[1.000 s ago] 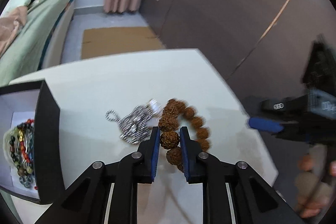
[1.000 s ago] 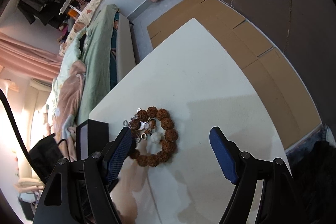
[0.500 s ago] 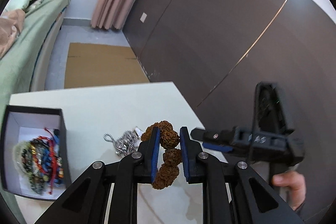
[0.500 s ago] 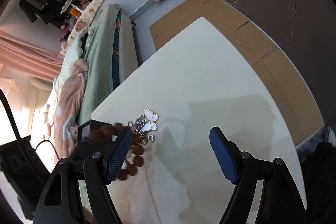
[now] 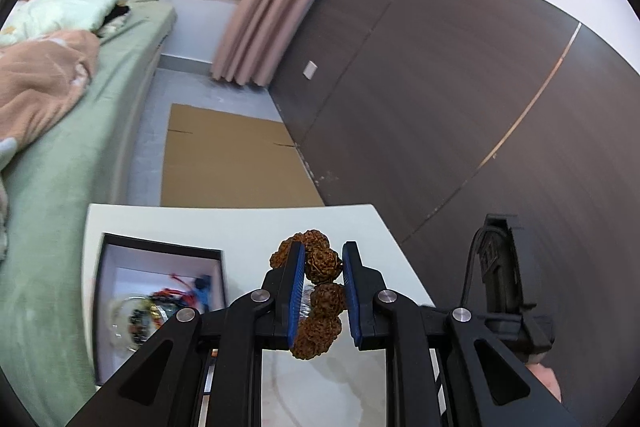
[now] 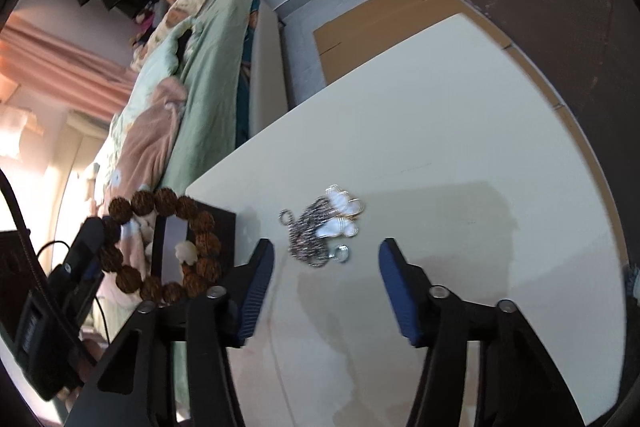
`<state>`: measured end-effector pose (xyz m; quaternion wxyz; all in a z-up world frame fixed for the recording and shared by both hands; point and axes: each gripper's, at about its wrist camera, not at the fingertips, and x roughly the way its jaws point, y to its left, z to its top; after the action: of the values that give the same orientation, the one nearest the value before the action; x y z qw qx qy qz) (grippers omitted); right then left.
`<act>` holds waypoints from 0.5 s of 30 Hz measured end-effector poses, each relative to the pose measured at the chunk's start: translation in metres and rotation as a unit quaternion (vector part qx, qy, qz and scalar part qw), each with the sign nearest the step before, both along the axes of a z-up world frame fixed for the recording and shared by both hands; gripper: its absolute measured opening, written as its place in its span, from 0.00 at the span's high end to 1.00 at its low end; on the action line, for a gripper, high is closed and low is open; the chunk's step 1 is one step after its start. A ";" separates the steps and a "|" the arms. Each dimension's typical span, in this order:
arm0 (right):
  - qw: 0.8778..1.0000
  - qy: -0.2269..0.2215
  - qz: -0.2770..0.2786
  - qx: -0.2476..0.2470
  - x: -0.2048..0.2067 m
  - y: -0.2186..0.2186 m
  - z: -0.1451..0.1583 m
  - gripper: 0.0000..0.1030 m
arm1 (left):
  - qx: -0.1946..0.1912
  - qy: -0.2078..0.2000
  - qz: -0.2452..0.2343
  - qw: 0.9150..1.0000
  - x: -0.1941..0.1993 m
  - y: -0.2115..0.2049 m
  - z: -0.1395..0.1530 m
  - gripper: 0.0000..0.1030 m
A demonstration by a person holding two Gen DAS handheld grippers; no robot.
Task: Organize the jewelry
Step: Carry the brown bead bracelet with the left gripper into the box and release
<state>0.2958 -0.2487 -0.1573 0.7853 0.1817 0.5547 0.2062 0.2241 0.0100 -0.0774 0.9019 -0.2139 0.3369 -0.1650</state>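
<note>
My left gripper [image 5: 322,259] is shut on a bracelet of large brown knobbly beads [image 5: 322,297] and holds it in the air above the white table [image 5: 248,227]. In the right wrist view the bracelet [image 6: 160,247] hangs as a ring over the black jewelry box [image 6: 216,223], with the left gripper [image 6: 86,247] on its left side. The box [image 5: 160,295] is open, white inside, and holds several coloured bead strings. My right gripper [image 6: 326,255] is open and empty, just in front of a silver chain with white butterfly charms [image 6: 324,227] lying on the table.
A green bed [image 5: 72,131] with a pink blanket runs along the table's left side. Flat cardboard [image 5: 228,163] lies on the floor beyond the table. A dark panelled wall [image 5: 460,87] stands to the right. The table edge [image 6: 576,131] curves at the far right.
My left gripper has lifted the brown bead bracelet off the table and carried it left, over toward the box. The silver chain stays on the table. The right gripper stays open.
</note>
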 end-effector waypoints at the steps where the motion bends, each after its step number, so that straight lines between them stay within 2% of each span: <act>1: 1.000 0.003 0.005 0.003 0.000 0.004 -0.002 0.55 | 0.000 -0.001 0.004 1.000 -0.001 0.004 0.000 0.81; 3: 1.000 0.010 0.012 0.006 0.000 0.014 -0.008 0.59 | 0.000 -0.002 0.010 1.000 -0.003 0.010 0.001 0.81; 10: 1.000 0.016 0.008 -0.022 0.008 0.038 -0.021 0.60 | -0.005 -0.006 0.024 1.000 -0.008 0.031 0.003 0.81; 15: 0.999 0.018 0.012 -0.045 0.011 0.051 -0.029 0.66 | -0.007 -0.005 0.038 0.999 -0.011 0.046 0.005 0.81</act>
<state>0.3067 -0.1977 -0.1859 0.7799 0.1430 0.5801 0.1867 0.2130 0.0562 -0.0726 0.9078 -0.2319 0.3228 -0.1342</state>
